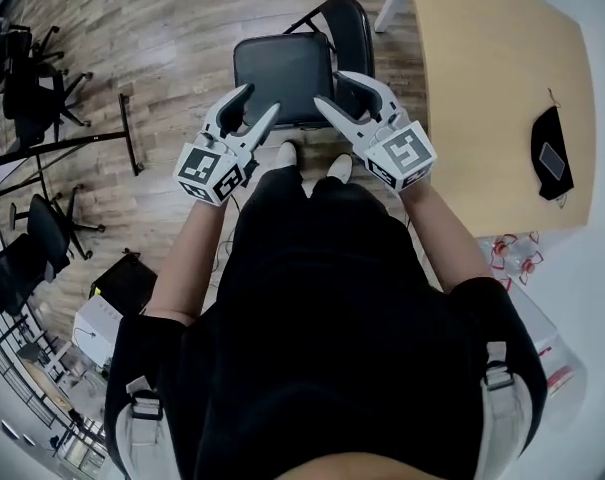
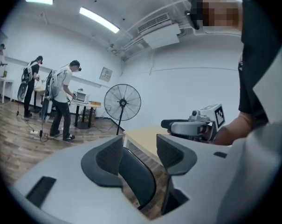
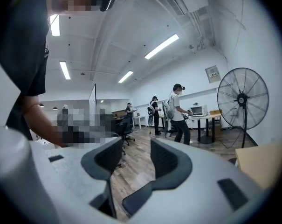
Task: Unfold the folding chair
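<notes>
black padded metal-frame folding chair (image 1: 282,73) stood open on wood plank floor (image 1: 162,28), beside light wooden table (image 1: 502,88). left gripper (image 1: 260,100) and right gripper (image 1: 332,90) hung above its seat, jaws apart, nothing gripped.

Legs of folding chair (image 1: 280,76) mostly out of sight under its seat; dark item (image 1: 552,153) on table (image 1: 492,78) indistinct.

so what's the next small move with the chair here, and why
Probably just draw both grippers back and stop. The black padded folding chair already looks unfolded, its seat flat and its backrest up. The left gripper and right gripper hover over it with jaws apart, holding nothing.
</notes>
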The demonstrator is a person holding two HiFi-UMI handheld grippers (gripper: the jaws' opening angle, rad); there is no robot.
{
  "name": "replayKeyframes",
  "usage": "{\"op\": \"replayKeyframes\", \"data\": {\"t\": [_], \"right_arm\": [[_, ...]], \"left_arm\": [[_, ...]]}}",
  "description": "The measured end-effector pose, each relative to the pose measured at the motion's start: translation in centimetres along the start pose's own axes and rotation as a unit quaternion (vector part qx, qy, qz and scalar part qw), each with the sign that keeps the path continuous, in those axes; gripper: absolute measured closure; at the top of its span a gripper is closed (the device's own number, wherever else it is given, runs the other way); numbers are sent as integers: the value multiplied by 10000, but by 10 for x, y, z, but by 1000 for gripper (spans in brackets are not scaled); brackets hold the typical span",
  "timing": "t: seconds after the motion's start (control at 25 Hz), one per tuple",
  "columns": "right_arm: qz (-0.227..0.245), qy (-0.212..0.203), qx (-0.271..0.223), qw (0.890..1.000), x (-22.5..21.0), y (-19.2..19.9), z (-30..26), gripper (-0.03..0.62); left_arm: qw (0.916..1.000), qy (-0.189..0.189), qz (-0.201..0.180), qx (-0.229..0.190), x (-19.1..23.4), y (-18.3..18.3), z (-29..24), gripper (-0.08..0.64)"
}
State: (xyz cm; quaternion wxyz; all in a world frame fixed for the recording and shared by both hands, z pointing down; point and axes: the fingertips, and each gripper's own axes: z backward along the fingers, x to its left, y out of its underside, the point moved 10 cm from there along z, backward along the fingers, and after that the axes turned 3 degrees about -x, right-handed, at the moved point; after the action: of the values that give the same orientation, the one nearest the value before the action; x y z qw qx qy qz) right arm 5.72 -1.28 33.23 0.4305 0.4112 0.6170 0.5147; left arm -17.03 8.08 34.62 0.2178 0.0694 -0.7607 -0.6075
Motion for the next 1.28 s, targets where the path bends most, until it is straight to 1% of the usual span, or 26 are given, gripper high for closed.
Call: {"op": "replayKeyframes", "data": {"t": [0.12, 0.32, 0.44, 0.56, 0.68, 0.76, 0.92, 1.0, 1.08, 1.16, 1.28], "right_arm": [[52, -185, -216, 9996, 12, -19, 10, 405], [100, -356, -368, 9986, 30, -35, 33, 411], [126, -350, -392, 9985, 34, -38, 45, 421], [98, -316, -427, 9985, 35, -36, 56, 457], [261, -254, -516, 9980, 37, -36, 60, 488], [332, -231, -565, 9976, 39, -35, 58, 528], [183, -276, -556, 9979, 42, -30, 57, 590], [114, -331, -550, 9979, 45, -31, 57, 591], [111, -376, -553, 9977, 47, -34, 56, 592], [114, -404, -576, 9975, 48, -37, 55, 592], [121, -429, -631, 9970, 50, -44, 54, 592]], "left_arm": [[9992, -33, -335, -195, -27, -11, 6, 350], [9976, -89, -510, -451, -62, -18, 15, 368], [9959, -177, -669, -576, -74, -22, 21, 386], [9947, -284, -739, -654, -85, -23, 27, 419], [9931, -362, -888, -679, -91, -23, 31, 452], [9925, -400, -915, -709, -90, -23, 34, 481], [9913, -492, -942, -781, -93, -21, 39, 511], [9909, -490, -946, -826, -96, -24, 43, 537], [9912, -446, -866, -897, -98, -29, 44, 565], [9912, -415, -841, -936, -98, -34, 41, 566], [9905, -350, -932, -944, -101, -40, 38, 566]]}}
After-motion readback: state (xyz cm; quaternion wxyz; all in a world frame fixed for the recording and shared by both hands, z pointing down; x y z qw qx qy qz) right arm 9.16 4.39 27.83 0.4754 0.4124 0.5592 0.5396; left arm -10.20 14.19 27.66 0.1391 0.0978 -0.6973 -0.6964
